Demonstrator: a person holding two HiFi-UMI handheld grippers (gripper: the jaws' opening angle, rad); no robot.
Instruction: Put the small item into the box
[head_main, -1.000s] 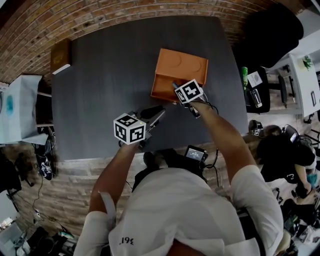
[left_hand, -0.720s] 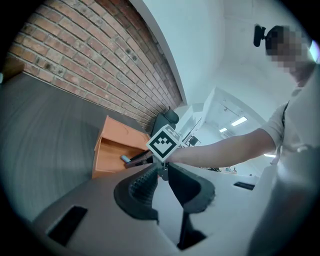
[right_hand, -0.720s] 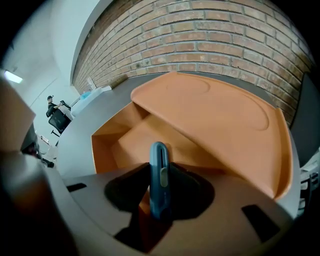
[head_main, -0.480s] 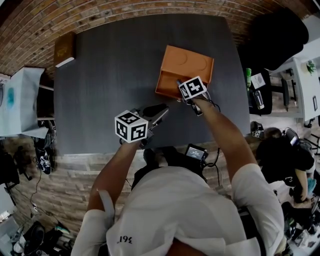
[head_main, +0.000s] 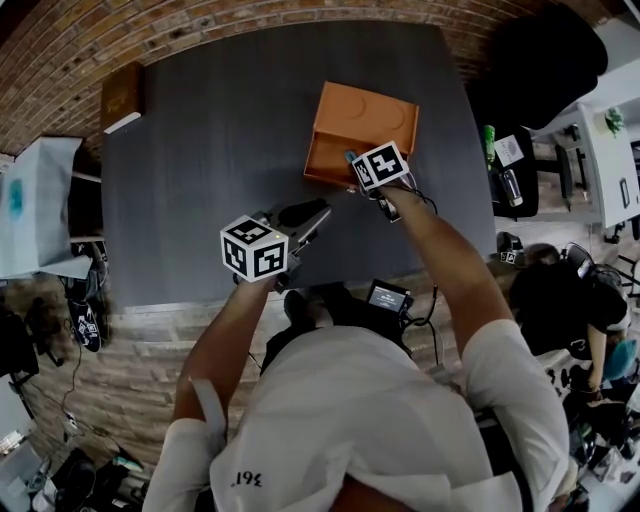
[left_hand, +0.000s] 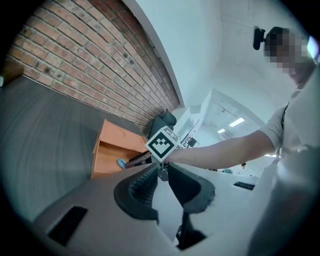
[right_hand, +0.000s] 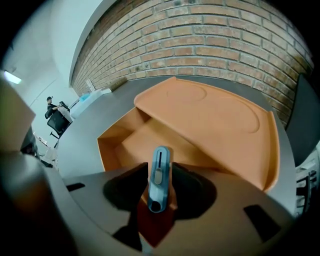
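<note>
While the right gripper's (right_hand: 159, 196) jaws are opening wide around the small blue item (right_hand: 160, 170), its long axis points away into the open orange box (right_hand: 135, 142) just beyond; the left gripper (left_hand: 161, 172), jaws together and empty, hangs near-left over the worktop (head_main: 200, 130).

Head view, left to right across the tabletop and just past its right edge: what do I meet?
Brown book at the far-left corner → left hand-held gripper → orange box → green bottle, off to the right.
</note>
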